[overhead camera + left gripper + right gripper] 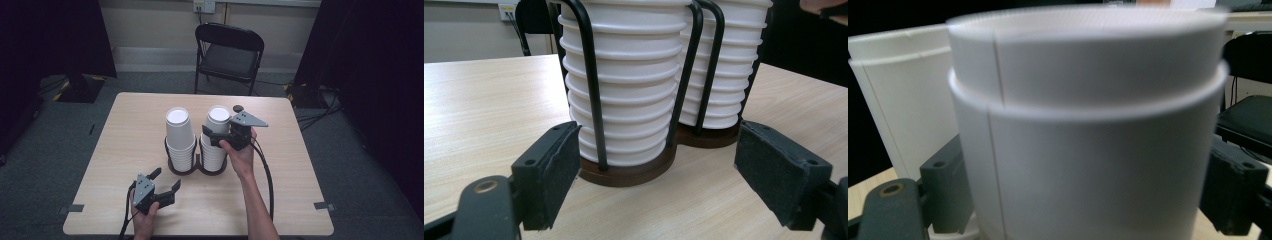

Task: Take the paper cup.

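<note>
Two stacks of upturned white paper cups stand in a dark double holder (197,168) with black wire loops (591,85) at the table's middle. My right gripper (216,136) reaches in from the right, high on the right stack (215,156). Its pads press both sides of an upper cup (1088,150), with the left stack (903,100) behind. My left gripper (167,179) rests near the front left of the table, open and empty. It faces the holder's base (624,172), which is close to its jaws (656,170). The left stack (634,75) is nearer than the right stack (729,65).
The light wooden table (125,125) has bare surface all round the holder. A small dark round object (238,107) lies just behind the right gripper. A black folding chair (229,55) stands beyond the far edge. Dark curtains hang on both sides.
</note>
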`<state>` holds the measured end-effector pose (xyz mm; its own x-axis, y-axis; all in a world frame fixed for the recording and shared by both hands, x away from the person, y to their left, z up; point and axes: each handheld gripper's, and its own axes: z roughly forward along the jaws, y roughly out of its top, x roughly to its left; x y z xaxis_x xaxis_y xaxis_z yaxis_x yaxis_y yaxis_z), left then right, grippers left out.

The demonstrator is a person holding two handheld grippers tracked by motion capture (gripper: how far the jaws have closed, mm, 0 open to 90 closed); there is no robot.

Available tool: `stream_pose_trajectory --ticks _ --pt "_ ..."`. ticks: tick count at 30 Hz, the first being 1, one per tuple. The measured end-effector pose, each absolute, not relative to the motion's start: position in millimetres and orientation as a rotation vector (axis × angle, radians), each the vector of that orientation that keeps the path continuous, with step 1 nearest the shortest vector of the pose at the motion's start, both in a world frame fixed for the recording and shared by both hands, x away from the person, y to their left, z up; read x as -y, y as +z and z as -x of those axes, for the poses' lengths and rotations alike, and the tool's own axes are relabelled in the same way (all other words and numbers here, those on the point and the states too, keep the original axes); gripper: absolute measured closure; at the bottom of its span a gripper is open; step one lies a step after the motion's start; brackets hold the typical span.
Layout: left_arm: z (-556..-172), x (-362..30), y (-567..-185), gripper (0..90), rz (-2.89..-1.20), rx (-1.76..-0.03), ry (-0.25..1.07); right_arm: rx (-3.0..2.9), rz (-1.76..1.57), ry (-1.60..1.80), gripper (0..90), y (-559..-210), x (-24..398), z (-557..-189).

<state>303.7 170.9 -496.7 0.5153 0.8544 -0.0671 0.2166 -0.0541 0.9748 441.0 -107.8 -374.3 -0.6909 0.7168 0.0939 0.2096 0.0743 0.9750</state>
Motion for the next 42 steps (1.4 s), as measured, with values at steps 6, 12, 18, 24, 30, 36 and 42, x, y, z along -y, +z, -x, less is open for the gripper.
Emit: stream_pose_trajectory --ticks 6,12,18,24,30,36,42 --pt "-303.7 -171.0 -496.7 18.4 -1.574 -0.945 0.672 -1.964 -0.934 1.64 12.1 -384.8 105.9 -442.3" --pt "-303.7 -170.8 -496.7 18.5 -1.576 -0.946 0.674 -1.96 -0.935 1.631 11.3 -390.0 106.0 -441.2" --pt "-303.7 -171.0 -496.6 18.5 -1.58 -0.944 0.679 -1.955 -0.92 1.617 11.3 -390.7 104.8 -439.8" --pt "-303.6 -170.7 -496.7 18.5 -1.576 -0.946 0.676 -1.952 -0.931 1.61 11.5 -391.7 105.0 -441.3" --pt "-303.6 -170.7 -496.7 18.5 -1.576 -0.946 0.677 -1.951 -0.928 1.598 11.8 -392.3 103.7 -441.0" --pt "-303.9 -170.4 -496.6 18.5 -1.58 -0.947 0.674 -1.961 -0.903 1.588 13.5 -388.4 103.5 -440.0" --pt "-303.9 -170.6 -496.6 18.5 -1.581 -0.946 0.677 -1.947 -0.896 1.614 14.0 -383.5 105.9 -439.2"
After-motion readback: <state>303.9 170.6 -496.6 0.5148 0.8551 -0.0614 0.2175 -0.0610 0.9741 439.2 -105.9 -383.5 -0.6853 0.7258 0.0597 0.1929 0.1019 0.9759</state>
